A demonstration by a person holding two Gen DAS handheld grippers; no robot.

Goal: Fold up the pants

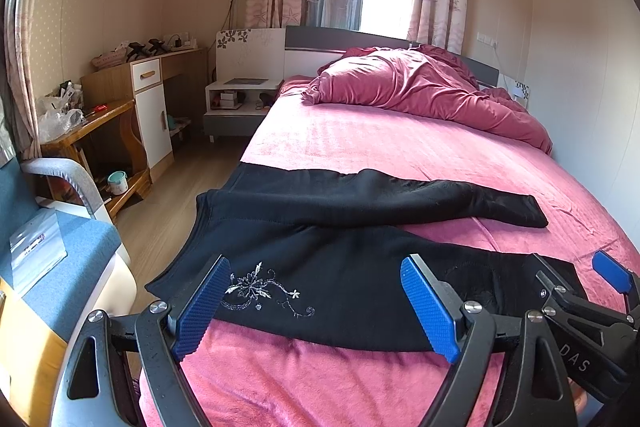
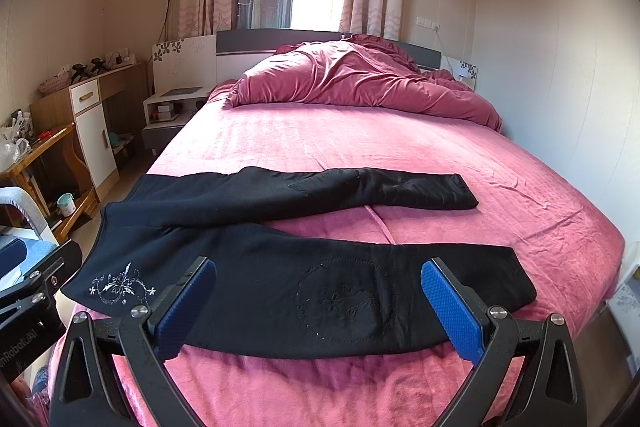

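Black pants (image 2: 280,267) lie spread flat across the near part of the bed (image 2: 360,147) on a pink sheet; waistband at the left edge of the bed, part of it hanging past the edge, the two legs running to the right and lying apart with sheet showing between them; silver floral embroidery (image 1: 260,289) near the waist on the near leg; a stitched circle motif (image 2: 344,301) further along that leg is black on black and hard to read; the near edge of the near leg is partly hidden behind the blue pads in both views.

Left tool (image 1: 316,307) wide open, nothing between the pads; the left pad (image 1: 200,311) overlaps the pants near the embroidery, whether it touches the cloth cannot be told; the right pad sits over the near leg's lower edge.

Right tool (image 2: 320,307) also wide open and holding nothing; its pads frame the circle motif; contact with the cloth cannot be told; in the left wrist view it shows cut off at the right edge, over the cuff end.

Crumpled maroon duvet (image 2: 360,83) at the head of the bed; nightstand (image 1: 236,103) and wooden desk (image 1: 120,99) at left, clutter on them too small to make out; window washed out by glare.
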